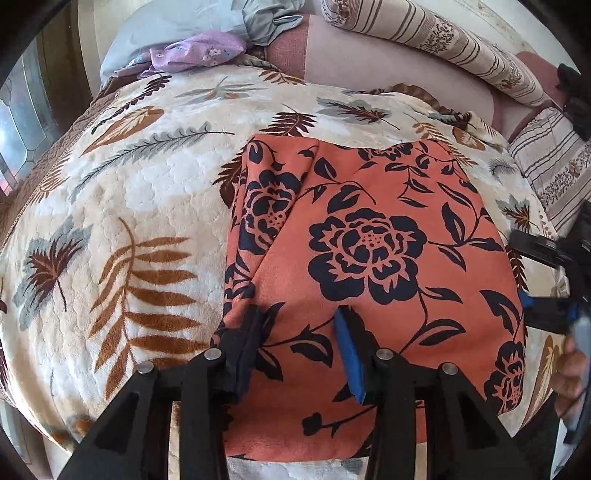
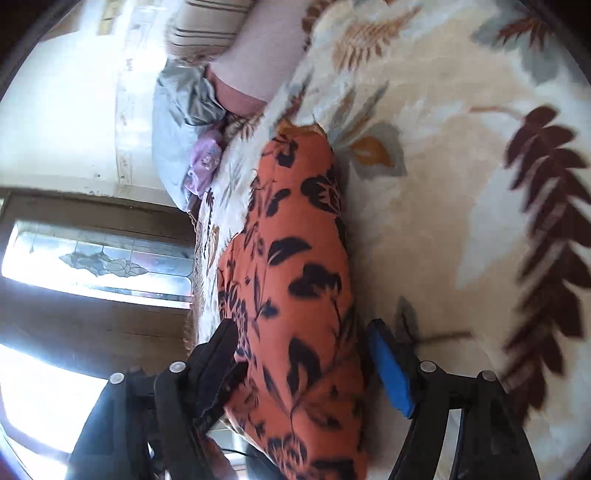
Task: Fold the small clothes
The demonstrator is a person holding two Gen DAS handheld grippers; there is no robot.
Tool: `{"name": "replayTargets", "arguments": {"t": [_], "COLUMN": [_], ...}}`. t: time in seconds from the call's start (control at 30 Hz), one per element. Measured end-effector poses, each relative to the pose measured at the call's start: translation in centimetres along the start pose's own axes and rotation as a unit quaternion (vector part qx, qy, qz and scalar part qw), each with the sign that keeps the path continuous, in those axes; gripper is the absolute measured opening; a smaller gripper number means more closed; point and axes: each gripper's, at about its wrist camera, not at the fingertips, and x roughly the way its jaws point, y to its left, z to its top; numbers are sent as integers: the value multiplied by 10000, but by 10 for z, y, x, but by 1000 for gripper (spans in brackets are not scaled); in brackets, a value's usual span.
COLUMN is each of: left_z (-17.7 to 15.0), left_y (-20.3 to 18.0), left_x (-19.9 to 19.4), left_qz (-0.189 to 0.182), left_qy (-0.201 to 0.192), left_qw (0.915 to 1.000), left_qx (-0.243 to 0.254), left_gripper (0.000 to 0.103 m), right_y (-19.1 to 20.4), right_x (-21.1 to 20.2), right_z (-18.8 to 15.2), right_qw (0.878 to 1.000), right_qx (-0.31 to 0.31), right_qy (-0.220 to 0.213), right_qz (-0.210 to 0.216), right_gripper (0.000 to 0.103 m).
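plush cream blanket [image 1: 147,206] printed with brown and grey leaves covers the bed. at far left a window with leaded glass [image 1: 22,110] lets in light, and a lilac flowered cloth [image 1: 199,50] lies bunched on a pale blue pillow [image 1: 162,26]. the left gripper [image 1: 299,325] hovers over the near edge of the orange floral garment [image 1: 369,236], jaws spread wide, holding nothing i can see. that garment lies folded flat on the blanket, right of centre. striped cushions [image 1: 436,40] run along the far right. the right gripper [image 2: 303,343], turned sideways at the garment's right edge, is parted with the cloth's edge between its jaws, not pinched.
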Motion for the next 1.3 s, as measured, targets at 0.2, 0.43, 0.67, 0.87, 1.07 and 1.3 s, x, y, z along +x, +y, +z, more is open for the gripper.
{"name": "replayTargets", "arguments": {"t": [0.2, 0.43, 0.67, 0.87, 1.07, 1.3], "left_z": [-4, -5, -7, -7, -14, -48], "left_y": [7, 11, 11, 13, 36, 80], "left_x": [-4, -4, -2, -3, -51, -27], "left_qz": [-192, -383, -388, -467, -814, -1217], "left_qy": [-44, -80, -139, -135, -546, 233], "left_qw": [9997, 9990, 9990, 9986, 9922, 9782], "left_qx": [-148, -196, -141, -188, -775, -1666], "left_gripper": [43, 43, 43, 43, 58, 14], "right_y": [85, 46, 25, 87, 94, 110], "right_x": [18, 0, 45, 55, -8, 11], "right_z": [-24, -1, 37, 9, -14, -65], "right_qw": [9608, 9817, 9947, 9485, 9645, 9648], "right_qx": [-2111, -1072, -223, -2058, -1851, -2365], "right_qy": [-278, -432, 173, -181, -824, -310], "right_qz": [-1777, -1513, -989, -2400, -1694, -1110], "right_gripper": [34, 69, 35, 62, 70, 80]}}
